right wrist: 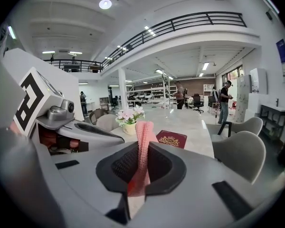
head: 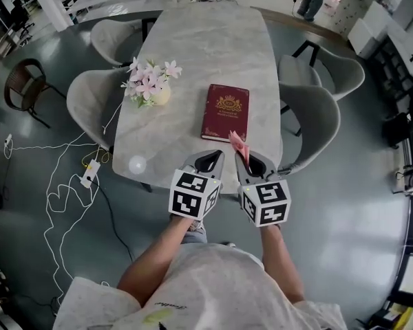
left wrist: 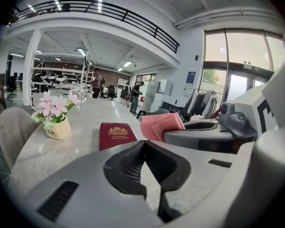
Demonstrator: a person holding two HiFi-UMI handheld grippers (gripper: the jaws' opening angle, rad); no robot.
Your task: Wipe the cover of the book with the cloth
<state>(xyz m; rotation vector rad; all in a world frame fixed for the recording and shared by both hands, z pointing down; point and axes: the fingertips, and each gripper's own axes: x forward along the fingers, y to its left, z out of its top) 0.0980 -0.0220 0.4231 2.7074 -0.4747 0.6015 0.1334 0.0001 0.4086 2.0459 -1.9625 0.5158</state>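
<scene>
The book [head: 225,112], dark red with a gold emblem on its cover, is laid flat and closed on the table [head: 193,60], near the near edge. The pink cloth [head: 239,145], folded, is held upright in the right gripper [head: 253,158], just beside the book's near right corner.

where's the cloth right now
In the head view the pink cloth sits right of centre, pinched in the right gripper at the near edge of the table, just short of the red book.

The left forearm [head: 157,251] and right forearm [head: 278,258] reach forward. The left gripper [head: 208,158] has its jaws together and empty. The right gripper [head: 250,158] (just beside it) clamps a pink cloth [head: 238,143].
</scene>
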